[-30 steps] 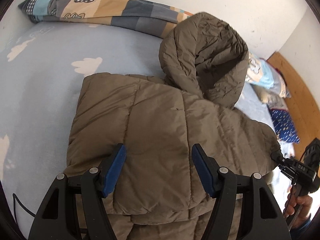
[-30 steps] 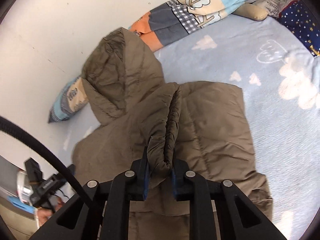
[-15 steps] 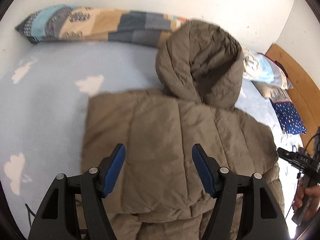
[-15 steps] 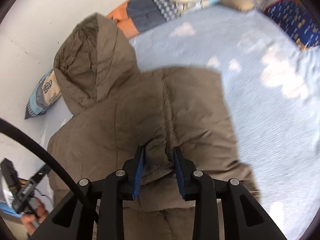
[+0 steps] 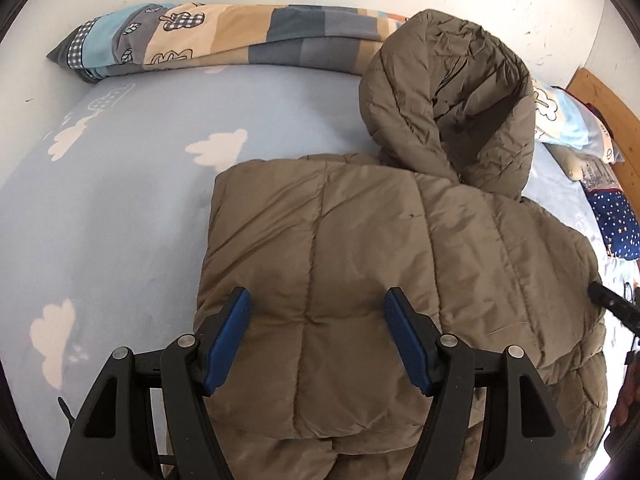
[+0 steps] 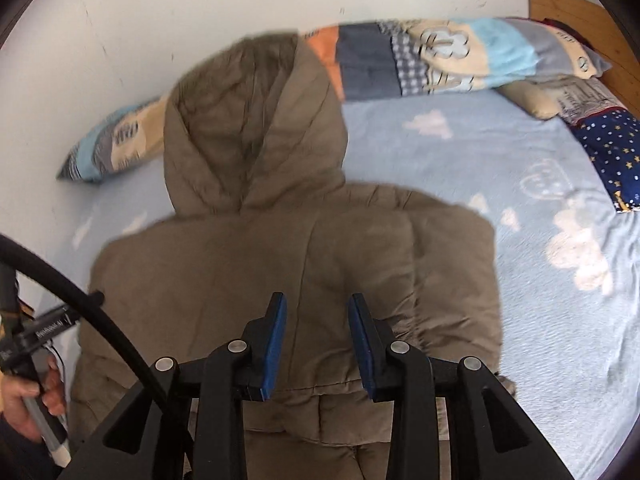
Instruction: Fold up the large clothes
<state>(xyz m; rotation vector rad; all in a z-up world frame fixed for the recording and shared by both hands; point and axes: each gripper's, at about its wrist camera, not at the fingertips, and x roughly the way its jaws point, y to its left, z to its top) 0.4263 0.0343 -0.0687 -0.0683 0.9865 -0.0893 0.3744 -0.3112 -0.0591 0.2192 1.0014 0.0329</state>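
The olive jacket [image 5: 360, 280] is lying mid-bed [image 5: 120, 220] with both sides folded in; the hood [image 5: 452, 100] is still sticking out far — unfolded. The left gripper [image 5: 316, 336] is hovering wide and empty; the right gripper [image 6: 316, 344] is opening, gripping nothing.

Right wrist view. We look down along the right gripper [image 6: 317, 320], whose blue-padded jaws are opening with nothing clamped between them; they hover over the folded olive puffer jacket [image 6: 288, 272]. The jacket lies flat on a light blue bedsheet [image 6: 560, 340] printed with white clouds, its hood [image 6: 252, 132] pointing toward the white wall [image 6: 160, 20]. A sleeve [image 6: 452, 272] is folded inward on the right of the frame. Behind the hood lies a patchwork quilt [image 6: 440, 60]; a star-patterned navy pillow [image 6: 612, 156] sits at right. At lower left we see a hand [image 6: 28, 396] gripping the other gripper's handle, crossed by a black cable [image 6: 100, 320].
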